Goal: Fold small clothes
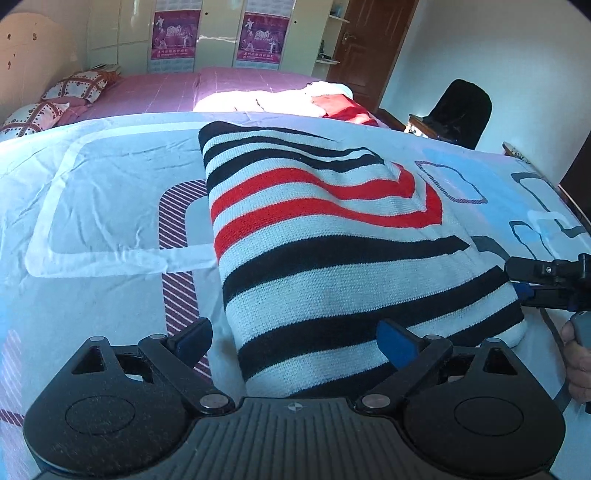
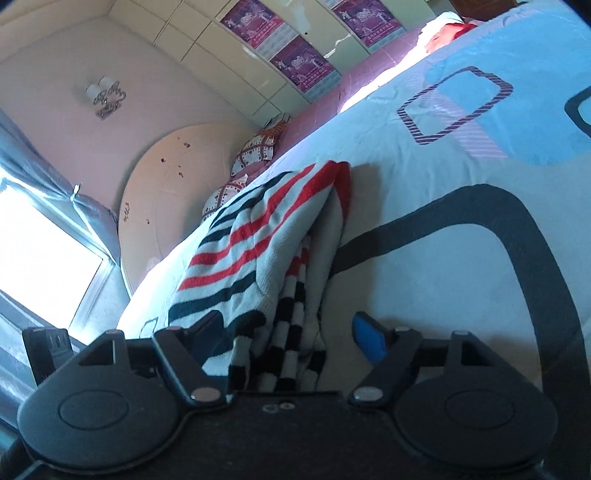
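Observation:
A folded knit sweater (image 1: pixel 332 251) with white, black and red stripes lies on the pale blue bedspread (image 1: pixel 103 206). My left gripper (image 1: pixel 295 341) is open at its near edge, its jaws either side of the near left corner, the right pad over the fabric. My right gripper (image 2: pixel 288 332) is open at the sweater's right side edge, where the layered folds (image 2: pixel 284 280) show between its jaws. The right gripper also shows in the left wrist view (image 1: pixel 524 284) at the sweater's right edge. In the right wrist view the sweater (image 2: pixel 258 236) stretches away from me.
The bedspread (image 2: pixel 443 221) has blue, grey and striped shapes. Beyond it lie a pink bed (image 1: pixel 207 92) with pillows (image 1: pixel 74 86) and a red and white cloth pile (image 1: pixel 332 99). A black chair (image 1: pixel 461 107), a door (image 1: pixel 369 48) and a wardrobe (image 1: pixel 221 33) stand behind.

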The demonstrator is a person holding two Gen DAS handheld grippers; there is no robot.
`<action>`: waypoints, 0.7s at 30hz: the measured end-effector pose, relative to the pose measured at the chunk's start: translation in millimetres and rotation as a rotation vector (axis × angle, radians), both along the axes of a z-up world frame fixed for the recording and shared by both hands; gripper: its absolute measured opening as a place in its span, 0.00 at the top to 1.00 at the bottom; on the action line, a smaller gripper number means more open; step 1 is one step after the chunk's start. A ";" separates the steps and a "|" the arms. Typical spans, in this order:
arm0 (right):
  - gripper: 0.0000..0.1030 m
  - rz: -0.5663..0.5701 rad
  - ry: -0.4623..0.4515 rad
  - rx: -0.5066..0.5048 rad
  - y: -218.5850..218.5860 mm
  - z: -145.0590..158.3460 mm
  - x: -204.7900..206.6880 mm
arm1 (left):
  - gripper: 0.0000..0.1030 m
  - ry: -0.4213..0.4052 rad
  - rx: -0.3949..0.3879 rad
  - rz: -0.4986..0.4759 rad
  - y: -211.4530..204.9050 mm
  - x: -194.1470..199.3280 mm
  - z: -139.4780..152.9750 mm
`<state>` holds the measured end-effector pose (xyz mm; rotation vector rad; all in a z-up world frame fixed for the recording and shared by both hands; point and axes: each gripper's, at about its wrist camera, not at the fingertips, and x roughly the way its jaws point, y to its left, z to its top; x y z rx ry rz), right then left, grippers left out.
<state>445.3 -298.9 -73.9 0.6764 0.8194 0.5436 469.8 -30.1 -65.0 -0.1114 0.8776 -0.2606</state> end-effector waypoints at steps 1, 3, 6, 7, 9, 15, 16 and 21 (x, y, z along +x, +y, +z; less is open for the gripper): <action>0.25 -0.002 0.013 0.024 -2.0 -1.7 4.6 | 0.08 -0.003 -0.006 -0.007 0.0 2.6 0.9; 0.24 -0.001 0.034 0.058 -5.0 -5.3 14.5 | 0.08 -0.006 -0.056 -0.018 5.3 11.1 1.4; 0.24 0.010 0.078 0.095 -7.8 -11.2 28.0 | 0.08 0.061 -0.241 -0.012 27.6 29.9 -8.9; 0.24 0.018 0.088 0.103 -8.1 -12.7 31.3 | 0.08 0.081 -0.295 -0.005 34.9 35.1 -13.5; 0.25 0.049 0.102 0.097 -4.8 -14.0 37.5 | 0.08 0.108 -0.387 0.004 45.9 43.7 -23.5; 0.31 0.113 0.143 0.066 4.6 -13.9 53.8 | 0.08 0.124 -0.523 -0.040 56.0 61.0 -36.0; 0.32 0.122 0.153 0.058 6.7 -13.2 57.2 | 0.08 0.126 -0.540 -0.050 57.8 63.3 -37.6; 0.26 0.167 0.171 0.060 22.3 -10.4 73.5 | 0.08 0.147 -0.555 -0.126 58.7 81.4 -39.7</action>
